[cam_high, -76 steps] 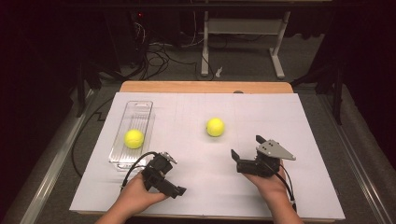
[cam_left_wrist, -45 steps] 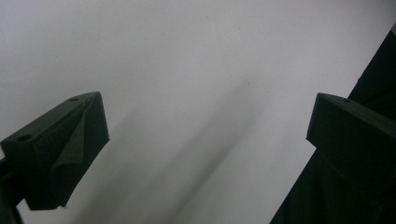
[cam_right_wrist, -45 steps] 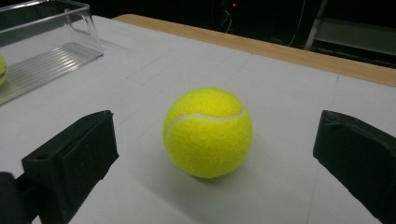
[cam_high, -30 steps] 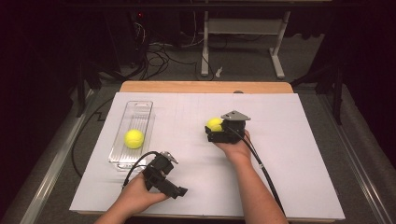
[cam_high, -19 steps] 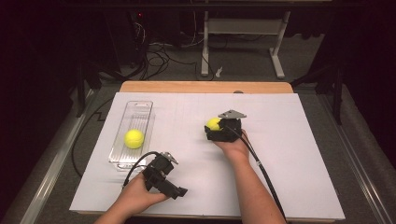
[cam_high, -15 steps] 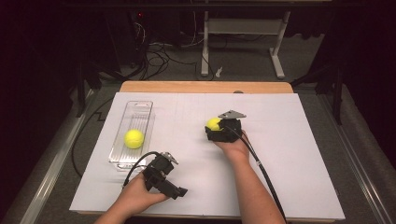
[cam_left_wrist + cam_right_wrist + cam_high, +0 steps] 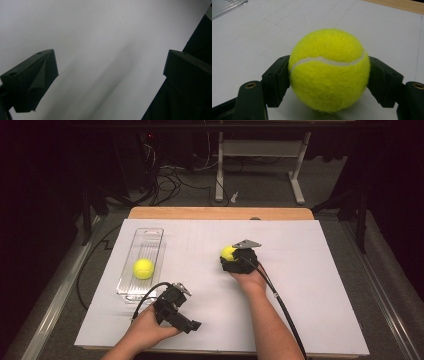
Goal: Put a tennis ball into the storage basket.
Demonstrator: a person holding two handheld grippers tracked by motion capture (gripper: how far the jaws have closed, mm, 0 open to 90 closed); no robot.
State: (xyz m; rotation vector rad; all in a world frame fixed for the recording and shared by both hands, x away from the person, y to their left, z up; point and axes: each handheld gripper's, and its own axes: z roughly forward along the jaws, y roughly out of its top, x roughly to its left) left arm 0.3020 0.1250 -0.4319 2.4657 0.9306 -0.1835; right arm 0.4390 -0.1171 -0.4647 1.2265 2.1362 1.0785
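A yellow tennis ball (image 7: 329, 70) rests on the white table sheet (image 7: 310, 270) near its middle. My right gripper (image 7: 329, 77) has just been closing its jaws, and both pads (image 7: 277, 80) now press on the ball's sides. In the high view the right gripper (image 7: 235, 260) covers part of that ball (image 7: 228, 252). A second tennis ball (image 7: 143, 268) lies in a clear plastic tray (image 7: 150, 232) at the left. My left gripper (image 7: 175, 307) rests near the front edge, below the tray. Its jaws (image 7: 110, 75) stand open over bare sheet.
The white sheet covers a wooden table (image 7: 220, 213). Cables trail from both grippers toward the front edge. Beyond the table, a dark floor holds cables (image 7: 170, 175) and a white desk frame (image 7: 260, 150).
My right gripper came from the front right of the sheet up to the middle ball and has stayed at it since. The left gripper has not moved.
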